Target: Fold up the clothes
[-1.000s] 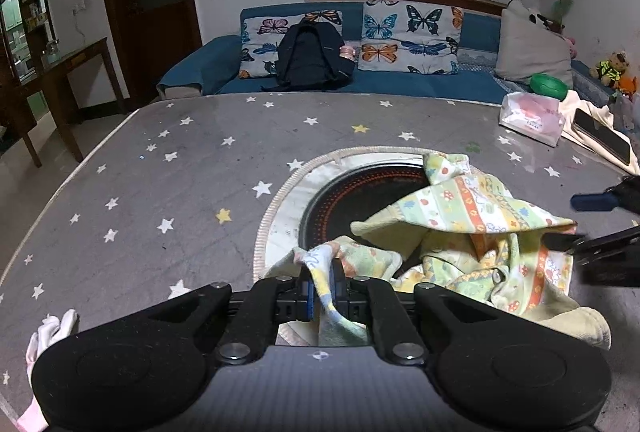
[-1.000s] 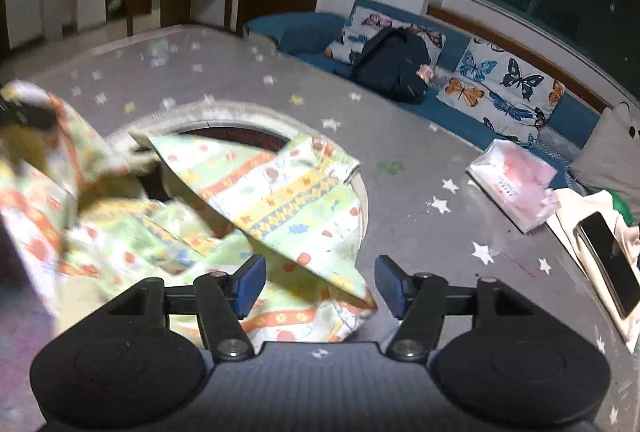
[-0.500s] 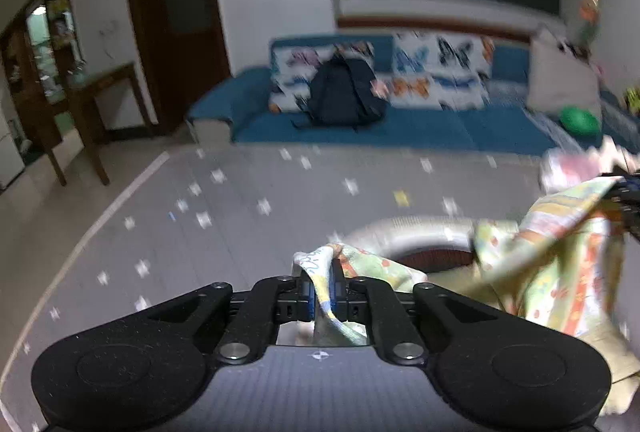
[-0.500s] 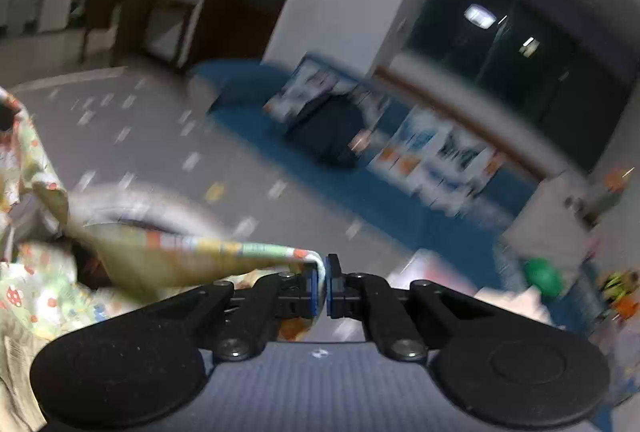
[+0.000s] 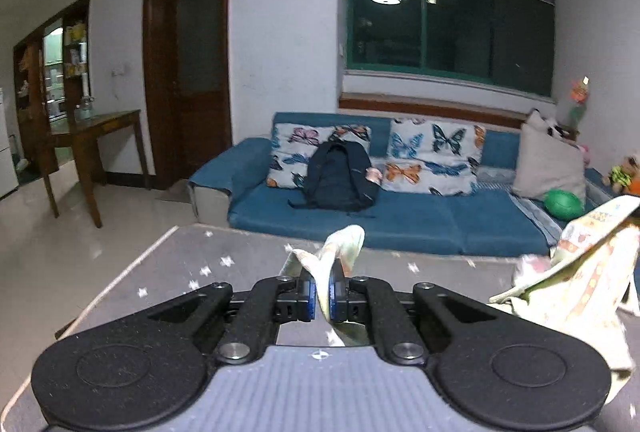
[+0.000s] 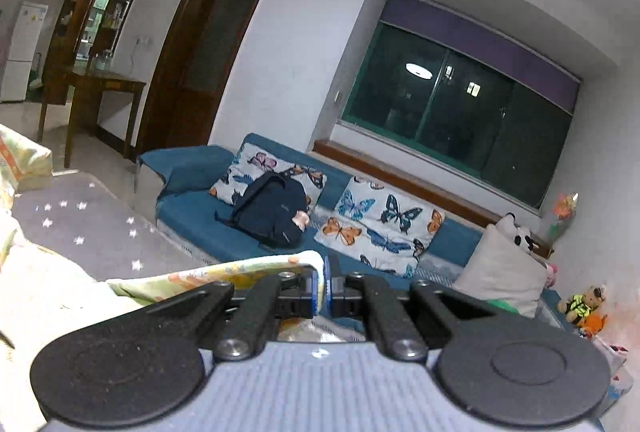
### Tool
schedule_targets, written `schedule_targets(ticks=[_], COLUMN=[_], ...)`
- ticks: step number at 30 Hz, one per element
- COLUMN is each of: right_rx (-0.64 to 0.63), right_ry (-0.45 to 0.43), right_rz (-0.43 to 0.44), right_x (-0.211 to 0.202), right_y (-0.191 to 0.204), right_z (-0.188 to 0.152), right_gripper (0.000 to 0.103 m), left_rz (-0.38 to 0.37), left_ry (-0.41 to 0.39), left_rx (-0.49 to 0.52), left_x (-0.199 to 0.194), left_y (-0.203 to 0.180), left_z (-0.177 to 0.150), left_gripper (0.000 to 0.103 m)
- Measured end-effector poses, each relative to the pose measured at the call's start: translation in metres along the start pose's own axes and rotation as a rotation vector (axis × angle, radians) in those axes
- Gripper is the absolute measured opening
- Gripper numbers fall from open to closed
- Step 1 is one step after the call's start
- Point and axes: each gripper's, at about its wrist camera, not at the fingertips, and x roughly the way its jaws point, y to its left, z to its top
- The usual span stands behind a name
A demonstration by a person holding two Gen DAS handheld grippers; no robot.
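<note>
- Left gripper (image 5: 323,298) pinches one edge of the patterned garment (image 5: 588,272), right gripper (image 6: 325,290) another; cloth hangs above the starred table (image 5: 188,272)
- Pull both corners apart evenly, then lower it flat before folding

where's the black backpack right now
The black backpack sits on the blue sofa across the room, propped against the butterfly cushions; it is centre in both wrist views, beyond the star-print table.
</note>
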Motion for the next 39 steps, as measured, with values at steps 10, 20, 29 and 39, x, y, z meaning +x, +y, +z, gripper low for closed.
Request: schedule_targets(ticks=[10,20,29,39], right_rx=[-0.056,-0.101,-0.147,-0.193], right_ry=[0.187,0.513,0.48,0.397], right_rz=[0.14,0.254,0.263,0.446], right_x=[-0.066,-0.097,-0.129,-0.094], right_y=[0.006,0.031,0.027,0.097], right_z=[-0.08,-0.178,-0.166,-0.154], right_gripper=[0.003,0.018,0.039,0.041], left_rz=[-0.116,-0.164,-0.138,-0.072], left_ry=[0.149,0.386,0.385,0.352], left_rx=[0.1,0.146,0.181,0.153], left_x=[-0.037,-0.033,-0.041,-0.052], left_y=[-0.014,-0.023,-0.022,-0.007], left_z=[-0.084,-0.176,-0.184,-0.174], left_gripper=[0.007,0.033,0.076,0.083])
